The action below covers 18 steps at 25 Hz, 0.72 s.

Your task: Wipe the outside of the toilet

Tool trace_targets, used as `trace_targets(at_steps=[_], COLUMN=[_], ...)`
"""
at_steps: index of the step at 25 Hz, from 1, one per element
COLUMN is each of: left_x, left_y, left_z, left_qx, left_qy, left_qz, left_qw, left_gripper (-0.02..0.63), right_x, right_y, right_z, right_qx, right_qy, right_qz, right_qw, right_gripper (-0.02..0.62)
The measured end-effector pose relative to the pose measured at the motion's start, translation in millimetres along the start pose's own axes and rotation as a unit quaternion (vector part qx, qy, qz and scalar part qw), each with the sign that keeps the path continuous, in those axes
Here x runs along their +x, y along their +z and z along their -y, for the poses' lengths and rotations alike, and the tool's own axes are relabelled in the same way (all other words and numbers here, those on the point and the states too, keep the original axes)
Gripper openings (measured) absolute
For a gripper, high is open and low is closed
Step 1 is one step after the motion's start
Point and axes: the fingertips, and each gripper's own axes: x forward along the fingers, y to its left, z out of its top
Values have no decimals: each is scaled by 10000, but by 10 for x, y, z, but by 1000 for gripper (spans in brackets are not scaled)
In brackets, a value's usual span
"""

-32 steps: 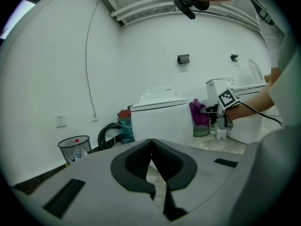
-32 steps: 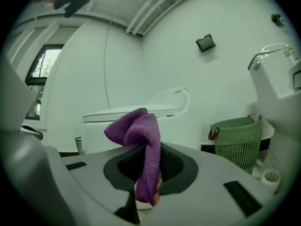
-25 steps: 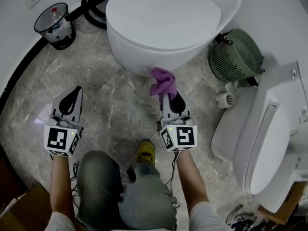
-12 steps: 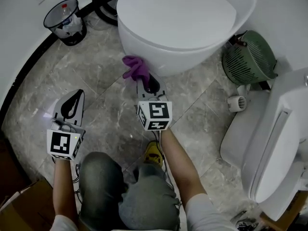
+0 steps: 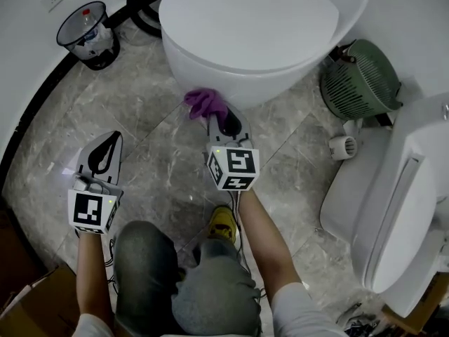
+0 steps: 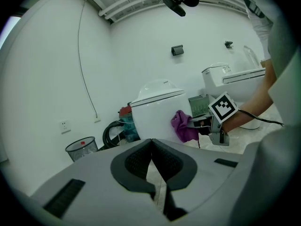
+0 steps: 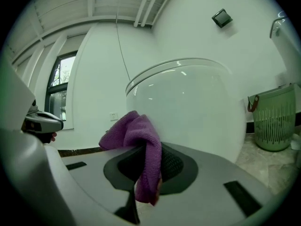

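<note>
The left gripper (image 5: pixel 111 137) and the right gripper (image 5: pixel 224 122) are pale grey wedges with black ribbed pads (image 6: pixel 136 160) set in a teardrop-shaped opening. Each carries at its rear a white cube (image 5: pixel 92 210) printed with black square markers and lit by a small green light. Thin black cables (image 5: pixel 239 203) run back from them beside the forearms, and the person wears a white short-sleeved top (image 5: pixel 303 314), grey-green trousers (image 5: pixel 184 286) and a yellow shoe (image 5: pixel 222 223).

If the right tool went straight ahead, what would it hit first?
The outer wall of the white toilet; the purple cloth clamped in the right tool would likely touch it first.
</note>
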Motion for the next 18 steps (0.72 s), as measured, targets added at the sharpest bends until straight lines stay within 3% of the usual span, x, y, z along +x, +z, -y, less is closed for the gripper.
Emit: trace_targets(at_steps=[8,15,18], left_x=[101,148,170], left_y=[0,-82,-81], left_z=[114,149,162], left_qx=[43,61,83], left_qy=[-165,-217,-255], left_qz=[-52,-212,-174], left_qw=[9998,9995,9995], left_gripper=[17,17,17], right_x=[-260,-400,-405], right_y=[42,66,79], right_z=[522,1077,1197], right_qx=[435,493,417], right_qy=[-379,-1033,-1095], right_qz=[209,343,360], right_qw=[9981,9928,9925], right_gripper=[77,81,81])
